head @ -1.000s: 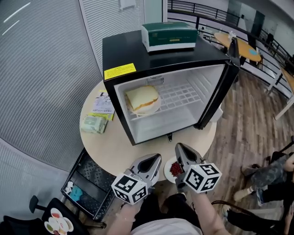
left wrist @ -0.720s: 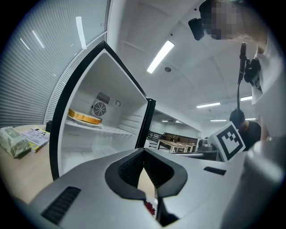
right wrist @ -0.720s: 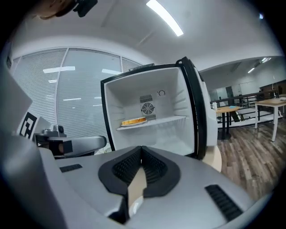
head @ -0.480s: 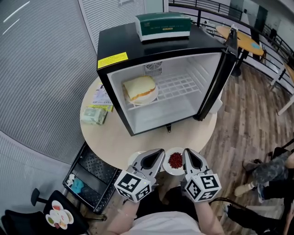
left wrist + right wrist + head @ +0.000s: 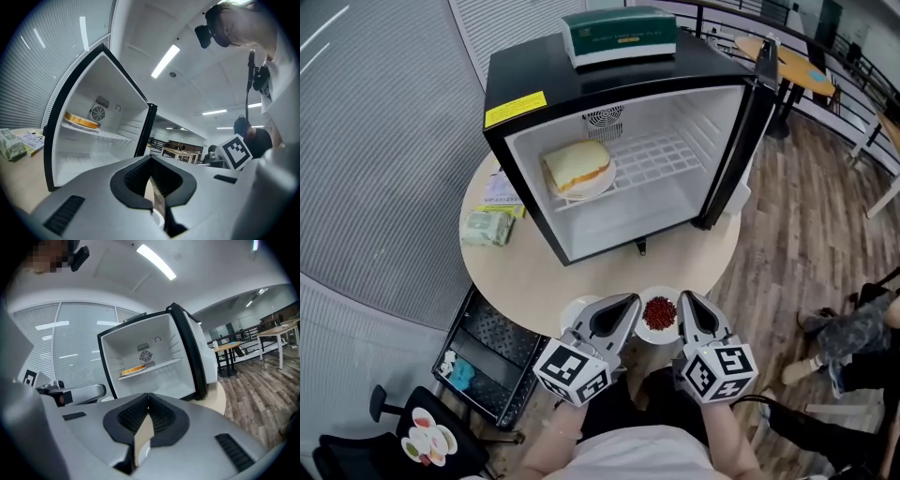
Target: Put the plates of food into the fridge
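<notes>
An open black mini fridge (image 5: 619,89) stands on a round beige table (image 5: 534,281). A plate with a sandwich (image 5: 577,169) lies on its wire shelf, also seen in the left gripper view (image 5: 82,121) and the right gripper view (image 5: 132,369). At the table's near edge sits a small white plate of red food (image 5: 659,314). It lies between my left gripper (image 5: 628,302) and my right gripper (image 5: 686,300). A second white plate (image 5: 575,317) shows partly under the left gripper. Both grippers (image 5: 151,159) (image 5: 149,397) are shut with nothing between the pads.
The fridge door (image 5: 745,141) stands open to the right. A green box (image 5: 619,36) rests on the fridge top. Packets (image 5: 487,228) and a leaflet (image 5: 502,187) lie on the table's left. A black crate (image 5: 483,361) sits below, and a person (image 5: 853,337) sits at the right.
The view has drawn back from the fridge. Both grippers came back to the table's near edge, either side of the red-food plate. The second white plate came into view.
</notes>
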